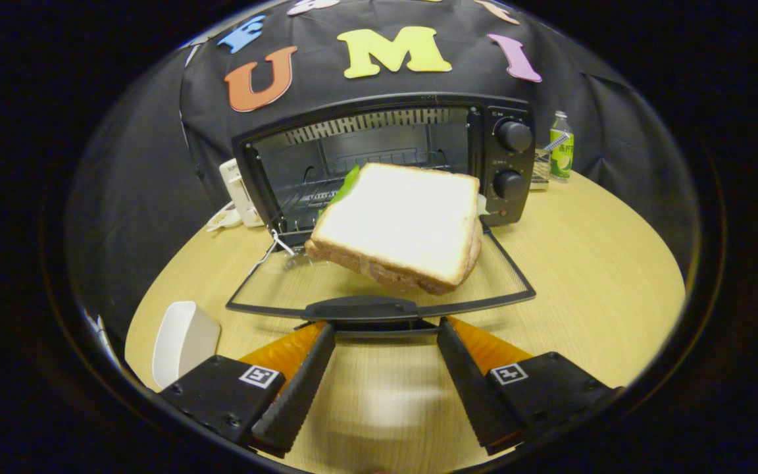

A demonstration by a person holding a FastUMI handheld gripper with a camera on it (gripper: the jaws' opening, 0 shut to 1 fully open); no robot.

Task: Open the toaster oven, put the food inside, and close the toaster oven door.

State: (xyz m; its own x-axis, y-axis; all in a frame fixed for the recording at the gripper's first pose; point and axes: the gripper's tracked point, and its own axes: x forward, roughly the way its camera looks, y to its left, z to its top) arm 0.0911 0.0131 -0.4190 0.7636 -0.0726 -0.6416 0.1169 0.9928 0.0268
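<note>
Your gripper (385,332) has its 2 fingers spread apart, empty, just short of the toaster oven (385,158) door handle (360,308). The sandwich (399,227) sits on the lowered door (510,276) at the oven mouth. Push it fully onto the rack before lifting the door.

The black toaster oven (385,158) stands with its glass door (379,280) folded flat down, cavity and wire rack exposed, while a white-bread sandwich (397,227) with green lettuce sits tilted at the opening, over the door's hinge end.
</note>
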